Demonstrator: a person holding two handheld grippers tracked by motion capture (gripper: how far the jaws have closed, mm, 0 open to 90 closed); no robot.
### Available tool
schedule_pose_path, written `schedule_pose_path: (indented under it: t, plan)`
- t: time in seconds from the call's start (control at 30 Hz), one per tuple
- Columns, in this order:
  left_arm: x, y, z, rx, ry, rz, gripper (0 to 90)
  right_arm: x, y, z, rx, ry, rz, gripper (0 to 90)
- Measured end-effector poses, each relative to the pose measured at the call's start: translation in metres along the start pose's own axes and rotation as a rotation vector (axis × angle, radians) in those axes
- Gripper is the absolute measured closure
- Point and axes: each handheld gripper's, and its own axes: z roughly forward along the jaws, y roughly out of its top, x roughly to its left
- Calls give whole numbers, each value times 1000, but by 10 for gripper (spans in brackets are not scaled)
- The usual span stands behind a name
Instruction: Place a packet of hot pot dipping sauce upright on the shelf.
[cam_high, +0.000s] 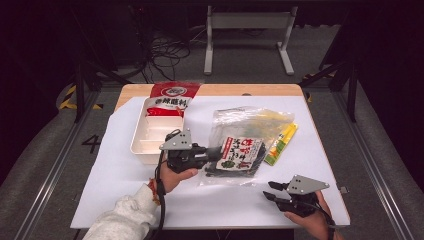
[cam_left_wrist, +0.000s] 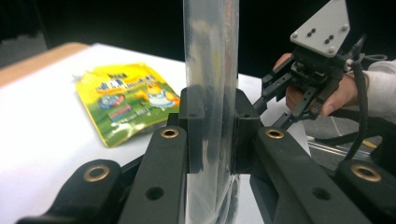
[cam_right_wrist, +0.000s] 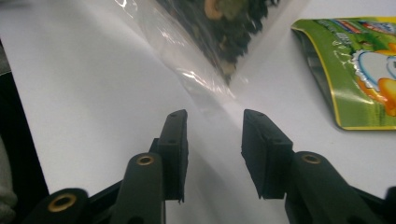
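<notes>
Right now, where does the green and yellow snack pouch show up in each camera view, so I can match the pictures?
High view: green and yellow pouch right of centre, beside the clear bag.
Left gripper view: pouch left of centre on the white sheet, left of the clamped bag film.
Right gripper view: pouch at the right edge.
Shared landmark: the clear bag, next to the pouch in all three.

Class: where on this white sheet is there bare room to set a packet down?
Bare: the near-left corner below the tray, and the far-right corner beyond the clear bag. Crowded: the middle, with left gripper, bag and green packet.
</notes>
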Motion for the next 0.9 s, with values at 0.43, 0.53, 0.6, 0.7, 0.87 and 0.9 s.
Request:
schedule_pose_path:
  t: [0.43, 0.53, 0.6, 0.7, 0.87, 0.9]
  plan:
    - [3, 11, -29, -54, 42, 46, 795, -1, 5, -1, -9, -27, -5, 536]
    - [5, 11, -34, -58, 53, 44, 795, -2, 5, -1, -9, -27, 1, 533]
    - [6, 11, -37, -62, 60, 44, 795, -2, 4, -1, -8, -29, 1, 532]
    - [7, 12, -42, -66, 71, 48, 795, -1, 5, -1, -7, -31, 0, 523]
    - [10, 13, -51, -80, 104, 54, 795, -1, 5, 1, -4, -27, -2, 520]
    - [10, 13, -53, -85, 106, 50, 795, -1, 5, 1, -4, -27, -3, 518]
